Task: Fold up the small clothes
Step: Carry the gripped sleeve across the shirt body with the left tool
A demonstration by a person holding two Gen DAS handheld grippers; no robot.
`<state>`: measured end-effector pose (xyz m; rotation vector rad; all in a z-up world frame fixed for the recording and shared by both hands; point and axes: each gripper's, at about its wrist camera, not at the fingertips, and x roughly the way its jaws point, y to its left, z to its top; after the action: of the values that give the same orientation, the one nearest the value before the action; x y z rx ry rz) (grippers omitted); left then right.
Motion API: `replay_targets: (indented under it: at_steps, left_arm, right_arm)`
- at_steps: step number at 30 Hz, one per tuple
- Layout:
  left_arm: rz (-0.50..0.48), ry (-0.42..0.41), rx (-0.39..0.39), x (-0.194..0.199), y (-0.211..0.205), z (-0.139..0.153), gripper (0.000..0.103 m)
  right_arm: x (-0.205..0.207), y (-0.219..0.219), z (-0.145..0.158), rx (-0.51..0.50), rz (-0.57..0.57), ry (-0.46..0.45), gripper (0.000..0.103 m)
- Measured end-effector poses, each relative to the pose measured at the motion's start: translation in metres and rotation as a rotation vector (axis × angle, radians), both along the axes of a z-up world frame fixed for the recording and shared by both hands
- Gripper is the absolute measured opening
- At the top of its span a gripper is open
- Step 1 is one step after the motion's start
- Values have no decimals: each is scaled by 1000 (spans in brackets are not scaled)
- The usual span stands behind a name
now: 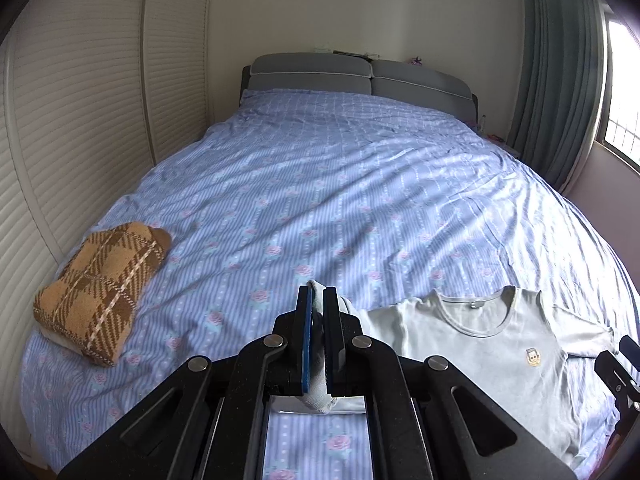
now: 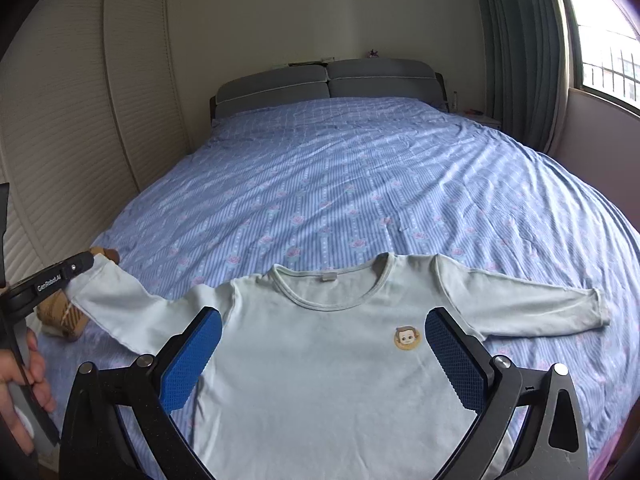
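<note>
Left gripper (image 1: 319, 300): jaws clenched on cuff of pale long-sleeve shirt (image 2: 332, 368), sleeve (image 2: 120, 300) drawn out and lifted leftward. Right gripper (image 2: 323, 354): jaws spread wide, nothing between, hovering over shirt chest. Shirt lies flat, face up, at near edge of bed (image 2: 340, 184); other sleeve stretched right. Folded brown plaid blanket (image 1: 102, 290) near bed's left edge. Wide bare bedspread beyond collar.

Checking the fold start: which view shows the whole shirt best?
Right wrist view: the shirt lies flat on the bed, neckline and both sleeves in sight, under the open right gripper. Left wrist view shows only the collar, the chest and one sleeve; the left gripper is shut on the other sleeve's cuff and hides the rest.
</note>
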<state>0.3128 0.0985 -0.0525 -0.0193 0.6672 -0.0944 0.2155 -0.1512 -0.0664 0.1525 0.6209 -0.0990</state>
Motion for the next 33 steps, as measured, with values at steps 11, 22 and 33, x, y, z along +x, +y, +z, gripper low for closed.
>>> replay_targets:
  at_steps: [11, 22, 33]
  left_arm:
    - [-114, 5, -30, 23, -138, -19, 7]
    - [-211, 70, -44, 39, -238, -58, 7]
    - [-265, 126, 9, 39, -287, -92, 7]
  right_arm:
    - [-20, -94, -8, 35, -117, 25, 103]
    - [-32, -166, -19, 35, -213, 61, 103]
    - [-36, -204, -41, 74, -268, 101, 103]
